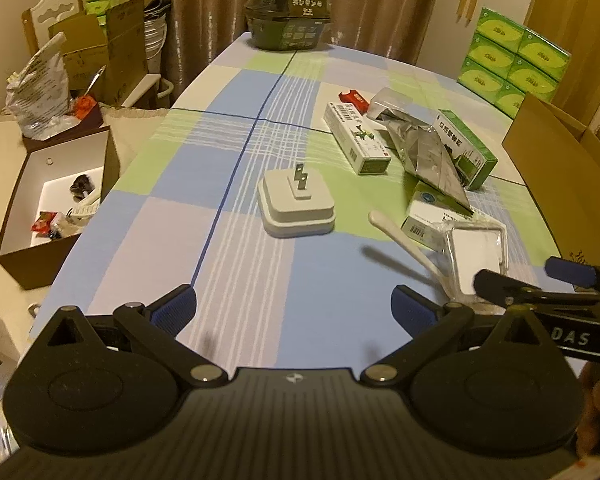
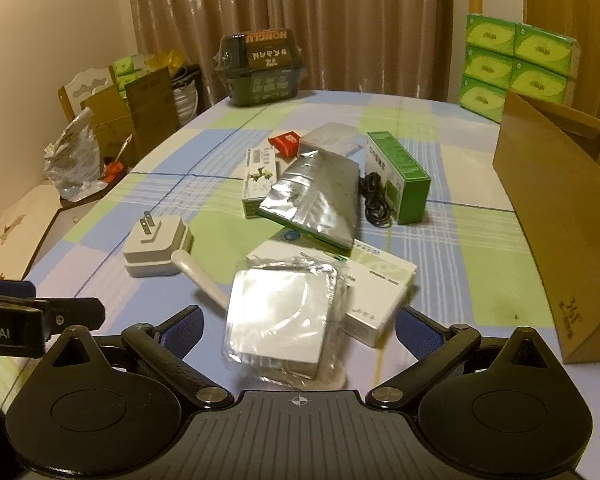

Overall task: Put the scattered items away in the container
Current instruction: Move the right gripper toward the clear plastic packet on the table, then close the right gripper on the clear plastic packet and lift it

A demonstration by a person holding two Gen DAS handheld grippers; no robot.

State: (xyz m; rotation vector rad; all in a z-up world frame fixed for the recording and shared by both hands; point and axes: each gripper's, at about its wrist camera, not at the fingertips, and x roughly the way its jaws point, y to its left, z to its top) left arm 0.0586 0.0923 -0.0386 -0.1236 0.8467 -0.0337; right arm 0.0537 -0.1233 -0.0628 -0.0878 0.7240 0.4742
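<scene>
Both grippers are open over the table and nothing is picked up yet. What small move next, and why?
Probably ease the right gripper forward and down around the plastic-wrapped white square. It lies directly between the open jaws, nearer than the plug adapter, partly overlapping a white box. The left gripper has only bare tablecloth ahead.

Checked table [image 1: 236, 264] with adapter [image 1: 296, 204], boxes.
</scene>
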